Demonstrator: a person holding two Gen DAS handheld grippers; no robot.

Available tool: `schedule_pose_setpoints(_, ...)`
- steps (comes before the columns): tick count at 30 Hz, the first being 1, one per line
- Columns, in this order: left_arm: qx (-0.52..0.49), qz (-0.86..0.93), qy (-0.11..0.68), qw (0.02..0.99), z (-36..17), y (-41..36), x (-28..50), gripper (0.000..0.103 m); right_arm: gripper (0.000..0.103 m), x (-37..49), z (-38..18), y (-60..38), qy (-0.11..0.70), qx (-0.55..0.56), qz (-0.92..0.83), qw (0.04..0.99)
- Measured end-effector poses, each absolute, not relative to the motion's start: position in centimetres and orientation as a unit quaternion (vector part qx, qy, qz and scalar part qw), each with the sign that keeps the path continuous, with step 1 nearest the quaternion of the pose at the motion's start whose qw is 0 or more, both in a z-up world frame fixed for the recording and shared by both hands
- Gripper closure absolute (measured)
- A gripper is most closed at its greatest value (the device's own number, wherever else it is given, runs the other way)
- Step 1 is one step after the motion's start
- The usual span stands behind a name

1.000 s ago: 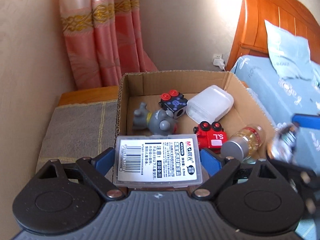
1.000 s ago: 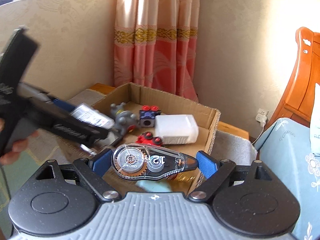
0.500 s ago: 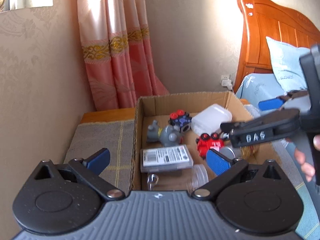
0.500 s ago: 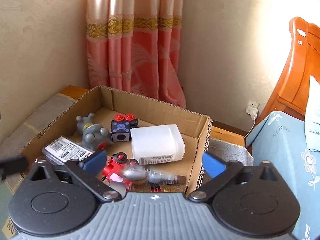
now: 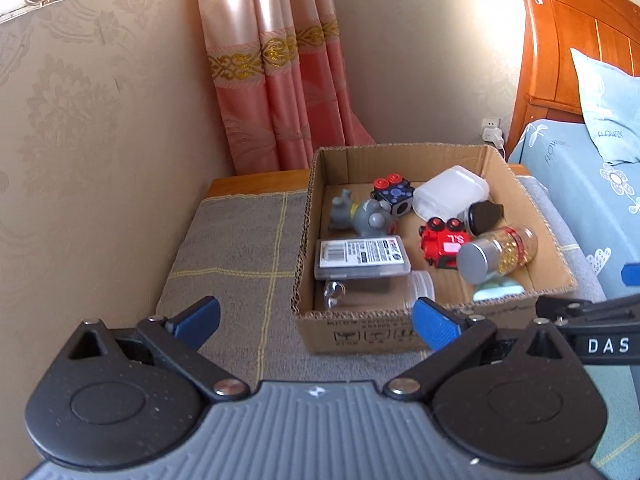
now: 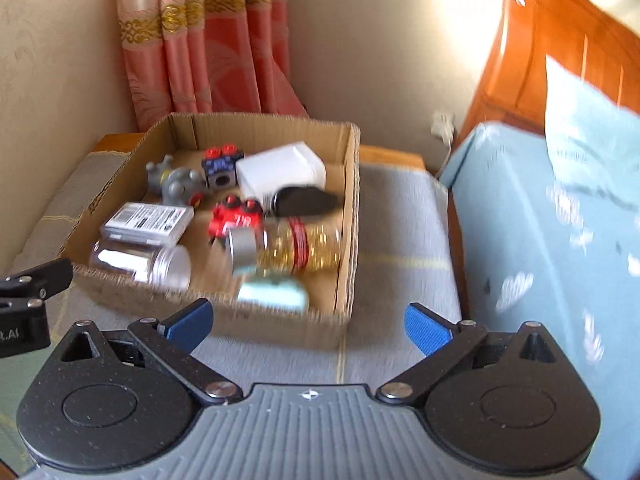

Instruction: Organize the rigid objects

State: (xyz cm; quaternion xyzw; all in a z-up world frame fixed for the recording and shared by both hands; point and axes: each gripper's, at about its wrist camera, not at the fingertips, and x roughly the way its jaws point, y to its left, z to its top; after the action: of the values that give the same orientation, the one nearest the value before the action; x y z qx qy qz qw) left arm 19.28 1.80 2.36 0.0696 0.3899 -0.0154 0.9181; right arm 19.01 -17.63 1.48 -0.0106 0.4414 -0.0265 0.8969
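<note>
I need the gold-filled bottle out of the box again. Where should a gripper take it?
Grip the gold-filled bottle across its clear body, coming from above. It lies on its side in the cardboard box, round sides free, silver cap toward the camera and probably too wide and smooth.

Cardboard box (image 5: 400, 326): plain brown, black printed marks on front wall. Toy vehicle (image 5: 442, 244): red, black wheels, white "S.L" lettering. Cube toy (image 5: 394, 196): dark blue-black, two red knobs. Animal figure (image 5: 362, 216): grey. Flat case (image 5: 362, 259): grey, white label with black barcode. Container (image 5: 450, 194): translucent white. Bottle (image 5: 498, 248): clear with golden contents, red band, silver cap. Curtain (image 5: 276, 68): pink, gold ornamental band. Blanket (image 5: 240, 248): grey, yellow grid lines. Bedding (image 5: 600, 184): light blue, white flowers. Headboard (image 5: 560, 20): orange wood.
</note>
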Motion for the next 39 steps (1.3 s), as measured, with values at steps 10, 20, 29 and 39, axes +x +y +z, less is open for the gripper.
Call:
schedule_pose_setpoints(10,0.078,-0.024,0.391,0.917,3.0,0.9,18.0,0.001,0.000,16.8,2.0,-18.1,0.442,0.020,-0.036,0.896)
schedule_pose_setpoints(20,0.077,-0.020,0.392,0.917,3.3,1.0,17.9,0.001,0.000,16.5,2.8,-17.9,0.430,0.017,-0.035,0.902)
schedule_pose_setpoints(29,0.078,-0.023,0.394,0.916,3.3,0.7,18.0,0.001,0.000,16.4,3.2,-17.9,0.425,0.016,-0.037,0.904)
schedule_pose_setpoints(39,0.080,-0.024,0.393,0.915,3.4,0.6,18.1,0.001,0.000,16.3,3.3,-17.9,0.420,0.017,-0.038,0.907)
